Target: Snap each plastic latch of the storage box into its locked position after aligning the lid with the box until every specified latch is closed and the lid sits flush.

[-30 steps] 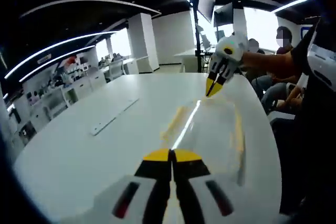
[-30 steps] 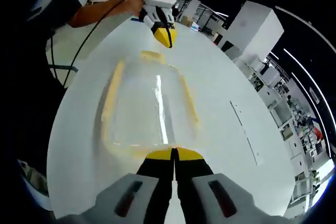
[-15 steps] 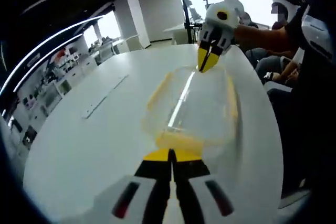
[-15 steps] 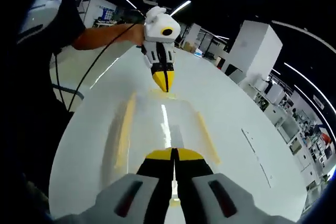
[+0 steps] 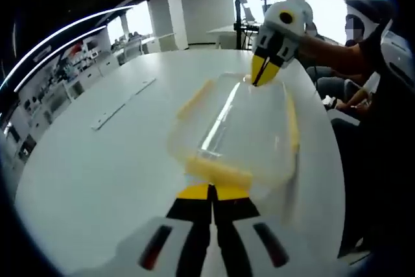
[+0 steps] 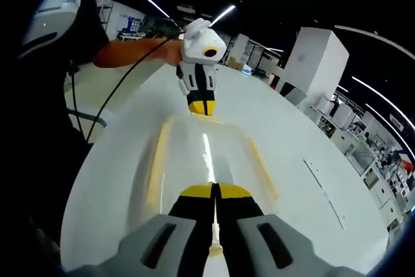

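Note:
A clear storage box (image 5: pixel 237 128) with its lid on lies on the white table (image 5: pixel 97 180). Yellow latches run along its long sides (image 5: pixel 194 98) and its near end (image 5: pixel 217 170). My left gripper (image 5: pixel 211 191) is shut, its tips right at the near-end latch. My right gripper (image 5: pixel 264 76) is also shut, and its tips touch the box's far end. In the right gripper view the box (image 6: pixel 204 154) stretches away from my right gripper (image 6: pixel 214 191) to the left gripper (image 6: pixel 202 107), with yellow side latches (image 6: pixel 157 167) on either flank.
A long white strip (image 5: pixel 120 104) lies on the table left of the box; in the right gripper view the strip (image 6: pixel 331 192) is on the right. People sit beyond the table's far edge (image 5: pixel 350 37). A person's arm (image 6: pixel 130 50) holds the left gripper.
Both grippers have closed in on the box's two ends: the right one dropped onto the far end, the left one came up to the near latch. Both stayed shut.

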`<state>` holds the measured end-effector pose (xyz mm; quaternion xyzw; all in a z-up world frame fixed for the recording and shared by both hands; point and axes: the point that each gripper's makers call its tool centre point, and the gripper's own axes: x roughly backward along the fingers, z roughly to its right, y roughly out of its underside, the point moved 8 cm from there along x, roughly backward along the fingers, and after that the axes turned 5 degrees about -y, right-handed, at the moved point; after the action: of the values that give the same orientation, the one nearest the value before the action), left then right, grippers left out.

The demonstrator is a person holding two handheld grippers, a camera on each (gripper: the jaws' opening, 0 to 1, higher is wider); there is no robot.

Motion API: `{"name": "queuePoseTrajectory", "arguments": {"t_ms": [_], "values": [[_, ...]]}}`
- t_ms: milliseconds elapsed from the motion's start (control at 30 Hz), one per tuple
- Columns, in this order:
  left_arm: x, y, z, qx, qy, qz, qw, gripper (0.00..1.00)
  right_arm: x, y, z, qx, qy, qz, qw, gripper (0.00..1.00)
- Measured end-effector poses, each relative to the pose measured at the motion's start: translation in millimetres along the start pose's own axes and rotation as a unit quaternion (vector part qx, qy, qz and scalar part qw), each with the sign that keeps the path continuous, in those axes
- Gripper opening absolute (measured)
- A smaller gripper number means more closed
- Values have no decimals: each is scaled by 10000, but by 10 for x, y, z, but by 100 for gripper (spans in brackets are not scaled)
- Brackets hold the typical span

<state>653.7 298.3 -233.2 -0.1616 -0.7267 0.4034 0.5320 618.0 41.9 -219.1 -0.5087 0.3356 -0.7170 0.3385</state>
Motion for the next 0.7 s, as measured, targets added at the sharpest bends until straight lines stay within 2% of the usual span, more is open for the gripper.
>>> {"name": "queuePoseTrajectory", "arguments": {"t_ms": [67,133,233,500,700], "values": [[1,9,-2,37,10,27,10000,0,1,18,9,-25,15,82,10000,0],[-8,33,-7,246,64,160,9996,0,-1,44,16,-215,16,267,9994,0],[-21,34,1,295,118,176,9993,0,-2,57,24,-318,-18,325,9990,0],[-41,-11,-1,440,163,-47,9989,0,-27,43,4,-464,-134,331,9983,0],[-44,2,-17,679,184,-12,9975,0,-47,40,4,-521,-162,293,9981,0]]}}
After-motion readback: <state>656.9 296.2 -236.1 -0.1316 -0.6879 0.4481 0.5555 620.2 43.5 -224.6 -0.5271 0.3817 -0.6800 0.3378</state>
